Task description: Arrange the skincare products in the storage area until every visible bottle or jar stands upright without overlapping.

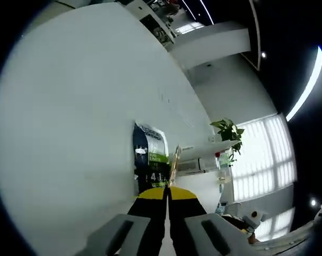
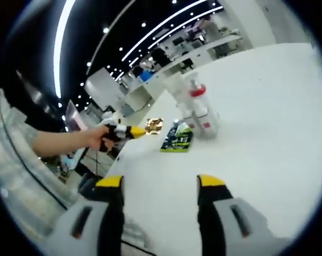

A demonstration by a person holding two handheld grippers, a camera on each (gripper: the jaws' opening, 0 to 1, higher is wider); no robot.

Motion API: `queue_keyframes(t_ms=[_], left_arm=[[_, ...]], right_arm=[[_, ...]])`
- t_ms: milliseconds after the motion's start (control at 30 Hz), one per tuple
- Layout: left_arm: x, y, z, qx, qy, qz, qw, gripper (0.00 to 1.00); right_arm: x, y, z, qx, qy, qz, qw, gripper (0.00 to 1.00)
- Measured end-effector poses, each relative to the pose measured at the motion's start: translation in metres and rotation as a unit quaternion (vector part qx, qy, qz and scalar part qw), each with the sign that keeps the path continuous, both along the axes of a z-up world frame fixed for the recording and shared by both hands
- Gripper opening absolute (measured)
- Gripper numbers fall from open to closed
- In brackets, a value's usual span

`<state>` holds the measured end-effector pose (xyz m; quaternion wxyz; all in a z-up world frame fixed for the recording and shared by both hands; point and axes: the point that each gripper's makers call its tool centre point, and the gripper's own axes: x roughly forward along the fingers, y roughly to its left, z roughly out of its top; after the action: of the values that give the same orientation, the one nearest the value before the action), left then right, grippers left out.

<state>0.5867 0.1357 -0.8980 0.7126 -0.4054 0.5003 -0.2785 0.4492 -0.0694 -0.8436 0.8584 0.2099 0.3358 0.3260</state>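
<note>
On the white table point(image 2: 267, 117) a cluster of white bottles point(image 2: 199, 109), one with a red cap, stands upright. A dark green and black packet point(image 2: 177, 140) lies flat just in front of them. The same packet point(image 1: 150, 157) lies ahead of my left gripper point(image 1: 166, 191), and the white bottles point(image 1: 203, 162) are beyond it. The left jaws are pressed together on a small gold item point(image 1: 175, 159), seen edge-on. A hand holds that left gripper point(image 2: 136, 131) above the table's edge, with the gold item point(image 2: 154, 125) at its tip. My right gripper point(image 2: 159, 184) stands open with nothing between its fingers.
The table point(image 1: 70, 106) stretches wide and bare to the left of the packet. A potted plant point(image 1: 227, 130) stands past the bottles near bright windows. The person's forearm point(image 2: 59, 141) reaches in from the left. Office desks and shelves lie in the background.
</note>
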Motion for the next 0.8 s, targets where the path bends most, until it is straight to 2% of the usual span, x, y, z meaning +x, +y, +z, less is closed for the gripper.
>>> queue_keyframes(t_ms=[133, 233, 467, 633, 800], left_arm=[[0.001, -0.004, 0.005, 0.01, 0.005, 0.0, 0.9999, 0.0], [0.017, 0.004, -0.005, 0.015, 0.01, 0.0, 0.9998, 0.0], [0.04, 0.019, -0.027, 0.029, 0.026, 0.006, 0.9992, 0.0], [0.052, 0.027, -0.037, 0.037, 0.035, 0.011, 0.9987, 0.0], [0.055, 0.029, -0.048, 0.044, 0.055, 0.012, 0.9975, 0.0]], right_arm=[[0.01, 0.0, 0.004, 0.01, 0.003, -0.015, 0.9998, 0.55], [0.016, 0.004, 0.003, 0.008, 0.008, -0.011, 0.9999, 0.55], [0.019, 0.006, -0.006, 0.001, 0.026, -0.002, 0.9997, 0.55], [0.022, 0.008, -0.009, 0.003, 0.037, -0.001, 0.9993, 0.55], [0.026, 0.01, -0.01, 0.002, 0.041, 0.002, 0.9992, 0.55]])
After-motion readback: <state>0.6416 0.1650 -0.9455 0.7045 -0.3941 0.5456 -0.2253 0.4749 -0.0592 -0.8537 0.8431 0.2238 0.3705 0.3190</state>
